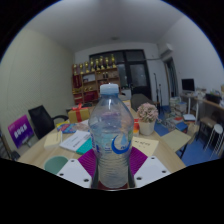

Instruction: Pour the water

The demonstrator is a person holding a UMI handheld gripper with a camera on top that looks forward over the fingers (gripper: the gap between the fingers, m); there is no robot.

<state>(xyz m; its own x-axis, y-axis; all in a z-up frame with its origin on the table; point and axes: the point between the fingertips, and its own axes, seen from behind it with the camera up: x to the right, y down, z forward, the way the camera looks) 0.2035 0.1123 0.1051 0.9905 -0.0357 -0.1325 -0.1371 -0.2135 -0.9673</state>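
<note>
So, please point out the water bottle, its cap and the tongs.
water bottle [110, 135], gripper view, on its clear ribbed body.
cap [110, 89], gripper view, on its top.
tongs [110, 173], gripper view, midway between the fingertips, at the bottle's base.

gripper [110, 172] | I held it level, pointing forward | magenta pads [88, 162] faced inward | both fingers pressed against the bottle [110, 135], upright between them

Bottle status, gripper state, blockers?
Gripper shut on water bottle, upright, cap on. Table cluttered beyond. No pour target identifiable.
</note>
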